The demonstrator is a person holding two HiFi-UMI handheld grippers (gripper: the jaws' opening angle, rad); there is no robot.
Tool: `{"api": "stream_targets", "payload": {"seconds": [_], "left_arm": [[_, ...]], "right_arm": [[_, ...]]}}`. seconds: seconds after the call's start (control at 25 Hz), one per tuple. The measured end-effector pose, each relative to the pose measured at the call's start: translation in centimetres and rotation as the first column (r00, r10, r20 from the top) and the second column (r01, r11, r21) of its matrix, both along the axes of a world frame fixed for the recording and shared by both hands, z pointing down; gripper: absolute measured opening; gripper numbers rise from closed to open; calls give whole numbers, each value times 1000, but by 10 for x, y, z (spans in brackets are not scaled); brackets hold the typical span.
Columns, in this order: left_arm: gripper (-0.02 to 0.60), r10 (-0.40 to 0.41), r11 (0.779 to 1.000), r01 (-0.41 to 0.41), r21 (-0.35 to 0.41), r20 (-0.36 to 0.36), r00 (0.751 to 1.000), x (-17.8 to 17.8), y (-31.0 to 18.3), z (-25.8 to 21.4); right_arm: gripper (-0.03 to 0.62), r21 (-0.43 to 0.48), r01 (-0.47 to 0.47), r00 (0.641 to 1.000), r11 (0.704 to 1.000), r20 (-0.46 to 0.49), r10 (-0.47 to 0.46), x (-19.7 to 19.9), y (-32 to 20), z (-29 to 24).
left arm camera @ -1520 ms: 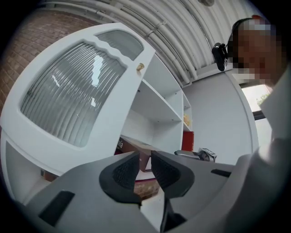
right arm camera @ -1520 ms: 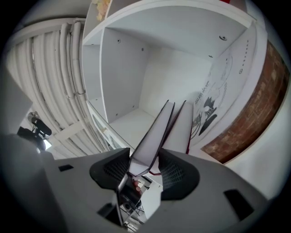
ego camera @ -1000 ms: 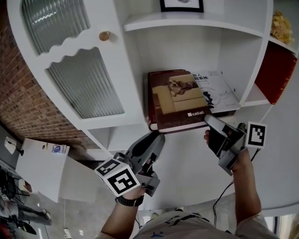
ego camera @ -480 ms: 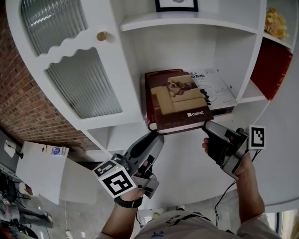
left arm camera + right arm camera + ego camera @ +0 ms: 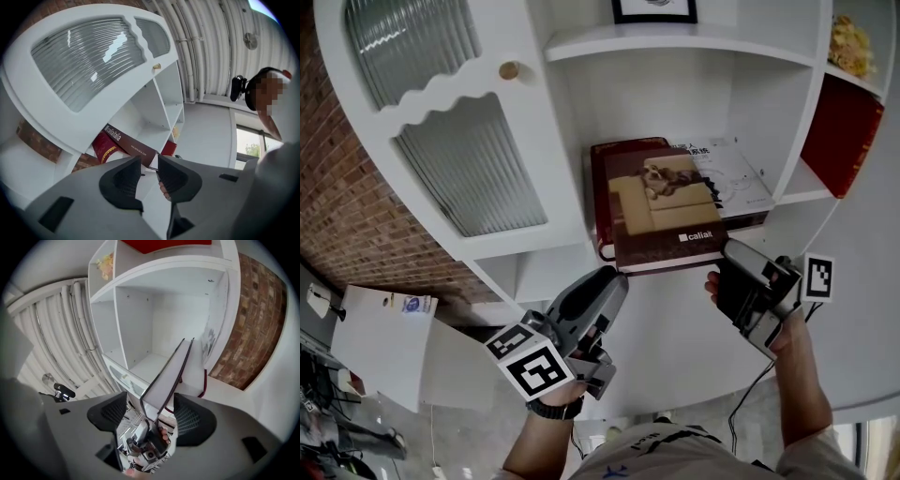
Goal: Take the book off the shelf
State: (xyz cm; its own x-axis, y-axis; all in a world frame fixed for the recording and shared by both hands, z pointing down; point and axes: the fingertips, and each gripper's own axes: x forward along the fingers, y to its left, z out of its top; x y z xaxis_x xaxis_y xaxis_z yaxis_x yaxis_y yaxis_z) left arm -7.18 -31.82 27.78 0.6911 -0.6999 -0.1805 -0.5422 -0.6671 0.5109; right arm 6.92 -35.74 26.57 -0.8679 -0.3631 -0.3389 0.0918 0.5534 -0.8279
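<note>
Flat glossy brown book overhangs white shelf; right gripper jaws opening around its corner, left gripper jaws apart, empty

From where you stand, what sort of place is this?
Probably a home-like room set up inside a larger hall: a white shelf unit with ribbed glass doors holds books, a brick wall stands beside it, and bare pipes run along the ceiling.

The brown book has a white word starting "calia" on its cover, at about 5 o'clock. Its spine says "caliaitalia". The white book at 2 o'clock has print too small to read.
</note>
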Motion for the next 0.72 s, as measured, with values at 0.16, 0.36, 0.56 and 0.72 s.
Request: {"api": "stream_targets", "payload": {"seconds": [0.16, 0.36, 0.56, 0.72], "left_arm": [[107, -29, 999, 25, 37, 105, 994, 7, 1, 0], [110, -36, 999, 32, 45, 92, 995, 2, 5, -2], [110, -10, 999, 7, 48, 50, 999, -3, 14, 4], [110, 45, 997, -48, 63, 43, 998, -2, 27, 11]], "right_arm": [[283, -59, 41, 999, 997, -23, -43, -15, -8, 8], [208, -46, 70, 996, 997, -47, -72, -22, 8, 8], [200, 117, 48, 993, 992, -115, -34, -27, 33, 7], [200, 258, -40, 986, 965, -145, 80, -19, 45, 12]]}}
